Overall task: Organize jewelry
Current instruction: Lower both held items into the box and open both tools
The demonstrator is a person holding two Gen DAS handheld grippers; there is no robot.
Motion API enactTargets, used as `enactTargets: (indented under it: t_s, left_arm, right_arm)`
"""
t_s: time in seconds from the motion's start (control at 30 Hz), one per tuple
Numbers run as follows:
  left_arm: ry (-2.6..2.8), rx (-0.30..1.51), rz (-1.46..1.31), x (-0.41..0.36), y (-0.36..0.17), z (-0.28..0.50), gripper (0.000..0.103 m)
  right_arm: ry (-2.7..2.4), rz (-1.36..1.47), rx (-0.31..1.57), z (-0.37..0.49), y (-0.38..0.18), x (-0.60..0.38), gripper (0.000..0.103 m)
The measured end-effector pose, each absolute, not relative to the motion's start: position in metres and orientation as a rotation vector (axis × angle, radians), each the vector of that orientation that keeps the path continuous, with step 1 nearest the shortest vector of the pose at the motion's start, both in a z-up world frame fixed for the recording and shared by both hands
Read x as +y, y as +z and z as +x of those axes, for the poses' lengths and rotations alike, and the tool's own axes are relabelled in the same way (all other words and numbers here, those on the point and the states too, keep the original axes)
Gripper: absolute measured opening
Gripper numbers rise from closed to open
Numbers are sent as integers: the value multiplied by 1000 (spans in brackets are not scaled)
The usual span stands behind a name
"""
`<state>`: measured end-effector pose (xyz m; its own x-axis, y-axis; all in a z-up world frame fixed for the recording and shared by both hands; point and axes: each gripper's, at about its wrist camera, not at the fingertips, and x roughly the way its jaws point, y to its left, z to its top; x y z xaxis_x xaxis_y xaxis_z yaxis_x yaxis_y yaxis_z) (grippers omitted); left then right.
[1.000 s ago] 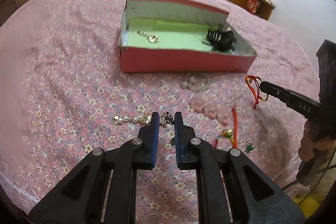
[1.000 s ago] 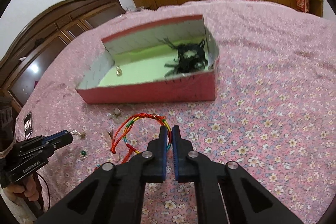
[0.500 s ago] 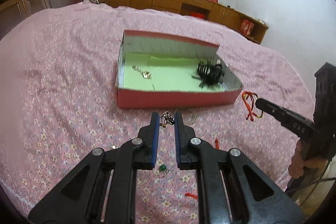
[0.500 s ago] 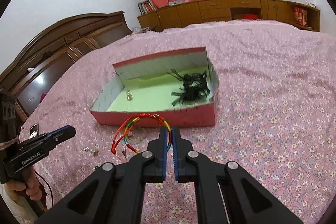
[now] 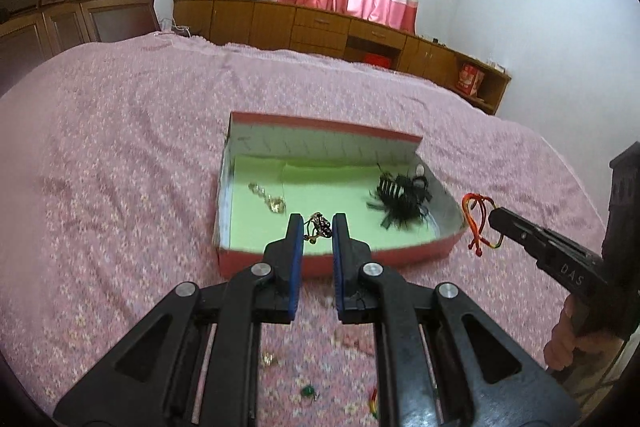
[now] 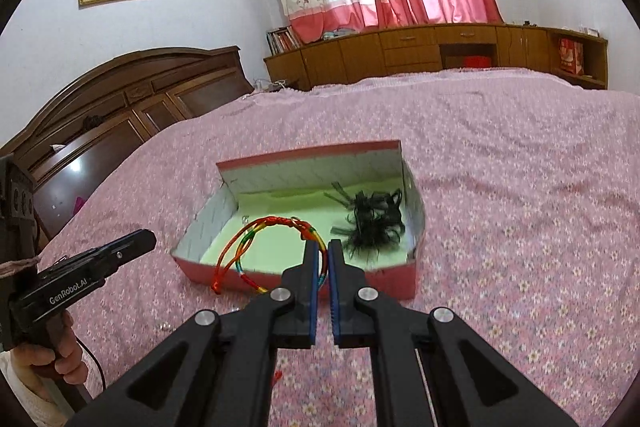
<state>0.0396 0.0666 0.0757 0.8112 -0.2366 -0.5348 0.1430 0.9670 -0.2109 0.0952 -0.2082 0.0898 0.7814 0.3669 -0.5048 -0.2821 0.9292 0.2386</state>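
A red box with a pale green floor [image 5: 340, 183] [image 6: 280, 247] lies open on the bed. In it are a black hair clip [image 5: 402, 201] [image 6: 372, 217] and a small gold trinket [image 5: 268, 197]. My left gripper [image 5: 313, 225] is shut on a small dark beaded piece [image 5: 320, 225] and holds it over the box's near edge. My right gripper [image 6: 324, 251] is shut on a rainbow cord bracelet [image 6: 256, 241], also seen in the left wrist view [image 5: 476, 219], held above the box's near wall.
The pink flowered bedspread [image 5: 120, 167] covers the bed. Loose small pieces lie on it near me, among them a green bead [image 5: 307, 391] and a gold bit [image 5: 267, 359]. A dark wooden headboard [image 6: 132, 95] and low wooden cabinets [image 6: 420, 51] line the walls.
Both grippers have risen and moved forward toward the box, each still holding its piece. The jewelry left on the bedspread has dropped low in the left wrist view.
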Motion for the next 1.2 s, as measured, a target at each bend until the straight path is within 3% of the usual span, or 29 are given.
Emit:
enactTargets:
  t_s: [0.5,1.0,1.2]
  left_arm:
    - [-167,544,-169,65,67,87,6]
    - [-117,766,-129,58,19,128,6]
    - [-103,777,-94,54,15,129,7]
  right_arm:
    - [312,93,586,149,75,-196,6]
    - [255,-5,777,186,36,-181,6]
    - [245,-6,805,192,29,-184,6]
